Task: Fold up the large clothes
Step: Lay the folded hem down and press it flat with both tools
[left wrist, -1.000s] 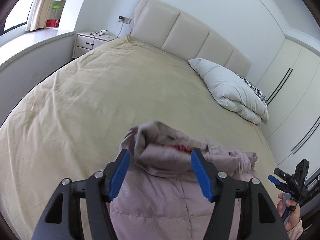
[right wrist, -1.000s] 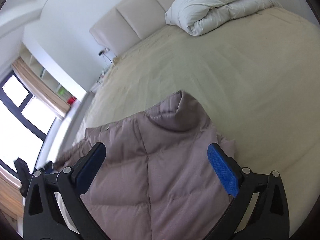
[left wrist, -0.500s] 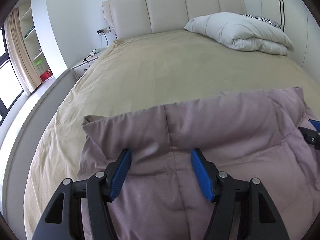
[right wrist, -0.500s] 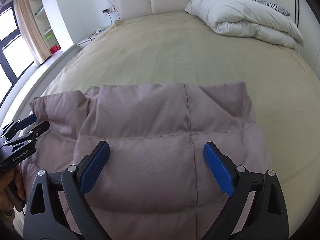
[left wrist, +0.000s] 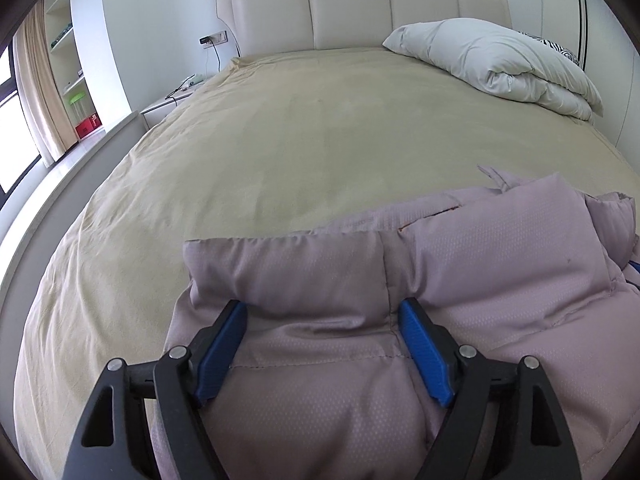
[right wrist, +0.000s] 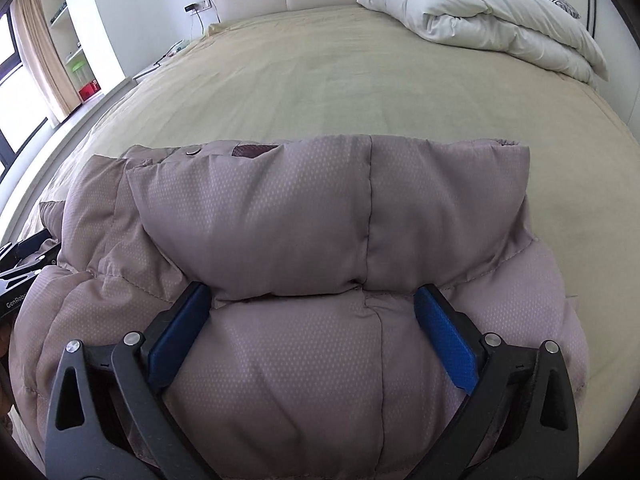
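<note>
A mauve quilted puffer jacket lies bunched on the near end of a beige bed. My left gripper points down onto the jacket's left part. Its jaws are opening, and a padded fold bulges between the blue pads. In the right wrist view the jacket shows a folded-over top panel with a snap button. My right gripper straddles it with jaws opening to full width, padding swelling up between them. The left gripper shows at that view's left edge.
A folded white duvet lies at the bed's far right, in front of a cream headboard. Beside the bed's far left corner stands a nightstand with cables, then shelves and a curtained window. The bed's middle is bare sheet.
Both grippers came down toward the bed and rolled level. The jacket, hanging bunched a second ago, now rests on the bed. The left jaws stand wider than before.
</note>
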Demonstrator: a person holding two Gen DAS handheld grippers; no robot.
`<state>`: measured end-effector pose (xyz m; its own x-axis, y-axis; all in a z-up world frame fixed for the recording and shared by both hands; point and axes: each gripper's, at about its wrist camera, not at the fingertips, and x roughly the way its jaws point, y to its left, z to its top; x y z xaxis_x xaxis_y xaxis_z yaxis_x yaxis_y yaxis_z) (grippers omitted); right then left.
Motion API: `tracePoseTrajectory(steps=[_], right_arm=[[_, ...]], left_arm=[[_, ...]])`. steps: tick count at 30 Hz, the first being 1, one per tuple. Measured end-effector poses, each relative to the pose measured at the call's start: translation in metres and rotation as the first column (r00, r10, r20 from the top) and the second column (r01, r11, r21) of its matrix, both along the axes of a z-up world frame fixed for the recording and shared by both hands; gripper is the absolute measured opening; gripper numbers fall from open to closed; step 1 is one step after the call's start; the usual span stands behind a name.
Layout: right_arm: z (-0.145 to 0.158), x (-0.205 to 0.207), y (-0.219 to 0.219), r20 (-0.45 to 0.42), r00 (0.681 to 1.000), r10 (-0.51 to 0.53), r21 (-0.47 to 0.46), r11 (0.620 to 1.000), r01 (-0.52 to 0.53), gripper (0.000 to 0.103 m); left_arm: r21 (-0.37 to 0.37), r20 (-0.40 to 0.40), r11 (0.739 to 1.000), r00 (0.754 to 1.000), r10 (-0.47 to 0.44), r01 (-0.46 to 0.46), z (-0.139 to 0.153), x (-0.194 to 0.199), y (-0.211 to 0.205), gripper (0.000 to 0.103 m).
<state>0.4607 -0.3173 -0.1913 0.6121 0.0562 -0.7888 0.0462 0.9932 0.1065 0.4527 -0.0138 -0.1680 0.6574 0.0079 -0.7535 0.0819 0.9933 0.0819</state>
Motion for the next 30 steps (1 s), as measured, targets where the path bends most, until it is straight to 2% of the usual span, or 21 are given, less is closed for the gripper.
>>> tracePoseTrajectory(steps=[6,14,18,20,22,25,27,28,30], right_arm=[[-0.009,0.002,-0.009,0.030,0.999,-0.022,0.058,0.998,0.021,0.103],[-0.011,-0.001,-0.015,0.034,0.999,-0.020,0.043,0.999,0.018,0.103],[-0.007,-0.003,-0.012,0.032,0.999,-0.017,0.025,1.000,0.016,0.103],[-0.003,-0.005,-0.012,0.021,1.000,-0.004,0.039,0.999,0.003,0.103],[0.009,-0.012,-0.019,0.017,1.000,0.014,0.069,0.998,-0.015,0.103],[0.039,-0.040,-0.032,0.154,0.987,-0.047,0.026,0.999,0.044,0.103],[0.050,-0.049,-0.041,0.191,0.977,-0.096,-0.011,0.995,0.100,0.103],[0.049,-0.047,-0.047,0.165,0.979,-0.118,-0.017,0.992,0.123,0.103],[0.033,-0.035,-0.058,0.054,0.990,-0.133,0.012,0.991,0.132,0.103]], left_arm=[[0.003,0.003,1.000,1.000,0.006,-0.006,-0.006,0.006,-0.002,0.082],[0.032,0.022,0.999,1.000,0.018,-0.018,-0.005,0.001,-0.006,0.082],[0.015,0.003,1.000,1.000,0.021,-0.021,0.005,-0.005,-0.002,0.081],[0.014,0.020,1.000,0.999,0.025,-0.026,0.015,-0.018,0.002,0.081],[0.050,0.063,0.998,0.998,0.023,-0.027,0.025,-0.034,0.000,0.081],[0.134,0.113,0.991,0.994,-0.005,-0.010,0.034,-0.050,-0.009,0.081],[0.135,0.100,0.991,0.995,-0.005,-0.008,0.031,-0.048,-0.007,0.082],[0.118,0.082,0.993,0.997,0.002,-0.011,0.028,-0.044,-0.003,0.084],[0.084,0.059,0.996,0.998,0.019,-0.024,0.021,-0.038,0.004,0.088]])
